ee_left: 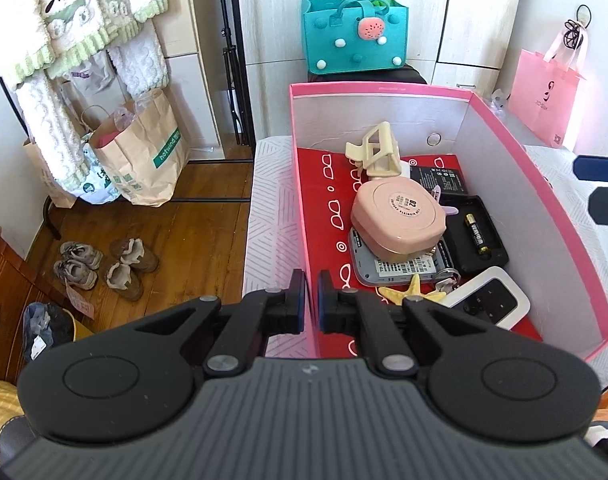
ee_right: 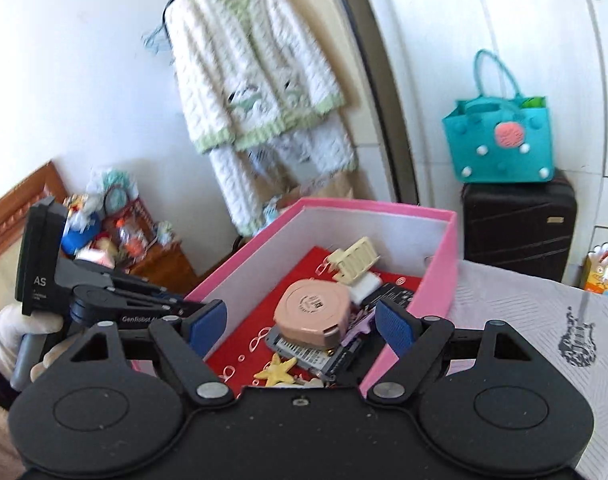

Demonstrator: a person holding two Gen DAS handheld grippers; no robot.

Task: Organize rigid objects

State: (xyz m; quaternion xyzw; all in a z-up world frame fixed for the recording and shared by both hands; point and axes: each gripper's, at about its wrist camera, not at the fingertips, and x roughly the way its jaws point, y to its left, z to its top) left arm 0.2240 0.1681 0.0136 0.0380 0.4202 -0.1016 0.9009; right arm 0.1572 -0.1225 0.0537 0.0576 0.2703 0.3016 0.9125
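Reading "GenRobot" on left gripper, "02" on pink case

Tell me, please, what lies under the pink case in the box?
The pink case rests on a grey device with a barcode label; its corner covers a black tray. Most of the device is hidden.

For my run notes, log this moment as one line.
left gripper: shut on pink box wall | right gripper: open, empty, over box | inside: pink case, claw clip, battery

Left wrist view: close above near-left corner of pink box, angled steeply down into it. Right wrist view: lower, shallower, near box's near end. Shared: box contents, teal bag, hanging pajamas.
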